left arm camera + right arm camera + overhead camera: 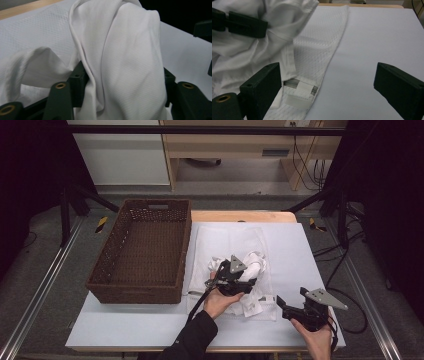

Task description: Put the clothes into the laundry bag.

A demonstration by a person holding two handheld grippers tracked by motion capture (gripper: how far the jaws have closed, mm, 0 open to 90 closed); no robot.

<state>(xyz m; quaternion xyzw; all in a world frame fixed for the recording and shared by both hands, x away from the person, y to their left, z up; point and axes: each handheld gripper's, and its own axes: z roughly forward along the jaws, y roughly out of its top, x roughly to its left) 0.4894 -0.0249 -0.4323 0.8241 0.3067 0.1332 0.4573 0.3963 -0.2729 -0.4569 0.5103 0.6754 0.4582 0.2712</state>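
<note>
A crumpled white garment point(255, 262) lies on a flat white mesh cloth point(220, 240) in the middle of the table. My left gripper point(248, 279) is low over the heap, pointing into it. In the left gripper view a thick fold of the garment point(125, 50) stands between the jaws and fills the gap, loose and not pinched. My right gripper point(291, 299) hovers at the near right, open, with nothing between its jaws. In the right gripper view, that gripper point(328, 85) faces the mesh cloth's edge point(322, 45) and a sewn label point(299, 96).
A dark woven basket point(140, 290) stands on the left of the white table cover point(300, 250). Bare cover stretches to the right of the cloths. Black frame legs and cables stand beyond the table's sides.
</note>
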